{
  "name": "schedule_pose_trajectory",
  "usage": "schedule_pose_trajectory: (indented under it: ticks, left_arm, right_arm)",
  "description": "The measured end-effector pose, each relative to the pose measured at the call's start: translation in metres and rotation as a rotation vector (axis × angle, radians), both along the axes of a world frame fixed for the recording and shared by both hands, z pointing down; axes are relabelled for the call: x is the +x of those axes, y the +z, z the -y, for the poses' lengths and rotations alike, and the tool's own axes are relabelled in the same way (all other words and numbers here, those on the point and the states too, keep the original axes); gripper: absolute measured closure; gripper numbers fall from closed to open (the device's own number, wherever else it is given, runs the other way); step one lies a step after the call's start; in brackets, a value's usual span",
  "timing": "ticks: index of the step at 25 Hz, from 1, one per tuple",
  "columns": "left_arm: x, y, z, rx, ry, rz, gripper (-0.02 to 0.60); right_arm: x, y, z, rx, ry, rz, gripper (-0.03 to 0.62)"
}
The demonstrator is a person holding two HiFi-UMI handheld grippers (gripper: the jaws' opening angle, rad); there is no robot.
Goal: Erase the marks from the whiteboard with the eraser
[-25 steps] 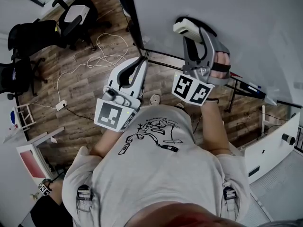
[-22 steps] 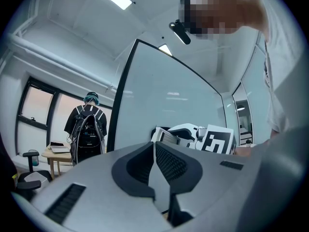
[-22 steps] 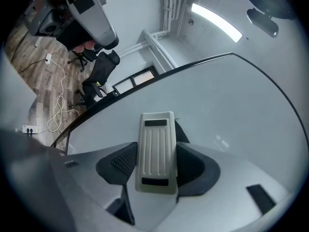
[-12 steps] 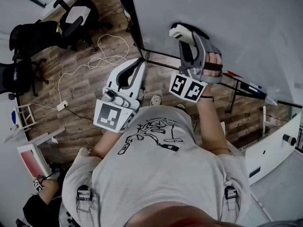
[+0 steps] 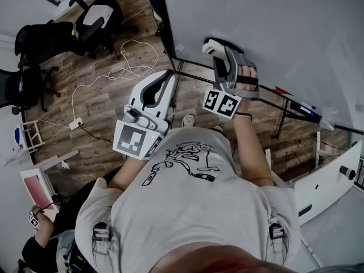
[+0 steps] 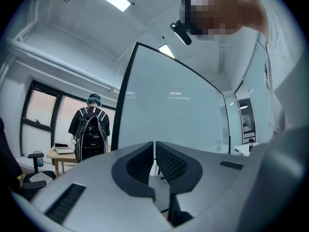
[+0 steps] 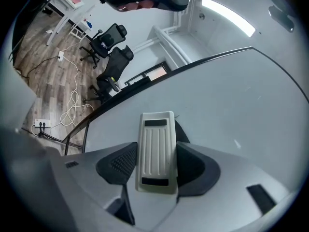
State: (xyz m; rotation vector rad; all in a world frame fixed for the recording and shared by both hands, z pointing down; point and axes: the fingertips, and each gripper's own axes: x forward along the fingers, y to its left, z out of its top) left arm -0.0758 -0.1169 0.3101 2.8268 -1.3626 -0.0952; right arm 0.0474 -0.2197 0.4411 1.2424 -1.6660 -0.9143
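My right gripper (image 5: 219, 53) is shut on a white ribbed eraser (image 7: 155, 149), also seen as the eraser (image 5: 211, 48) pressed against the lower left part of the whiteboard (image 5: 273, 33). In the right gripper view the eraser's black felt side faces the whiteboard (image 7: 231, 105), which looks plain grey with only faint specks. My left gripper (image 5: 166, 84) hangs lower, away from the board, jaws closed on nothing. In the left gripper view the left gripper (image 6: 154, 151) points up at the whiteboard (image 6: 174, 115).
A person's torso fills the lower head view. The board's black stand and tray (image 5: 296, 110) carry markers. Office chairs (image 5: 96, 16), white cables (image 5: 114, 73) and a power strip lie on the wood floor. A person with a backpack (image 6: 91, 127) stands by a desk.
My right gripper has slid the eraser left and slightly down along the board's lower edge. The left gripper has stayed put.
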Motion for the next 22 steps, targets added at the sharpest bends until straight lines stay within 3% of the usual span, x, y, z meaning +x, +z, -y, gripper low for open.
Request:
schedule_pose_trajectory:
  ticks: [12, 15, 22]
  left_arm:
    - [0.007, -0.005, -0.017, 0.011, -0.024, 0.006, 0.549]
    - [0.012, -0.003, -0.021, 0.006, -0.029, 0.008, 0.549]
    - [0.035, -0.003, -0.025, 0.003, -0.019, 0.005, 0.549]
  right_arm:
    - [0.001, 0.070, -0.011, -0.250, -0.016, 0.064, 0.336]
    - [0.003, 0.058, -0.027, -0.275, -0.048, 0.167, 0.336]
    - [0.023, 0.013, -0.067, -0.329, -0.107, 0.530, 0.336]
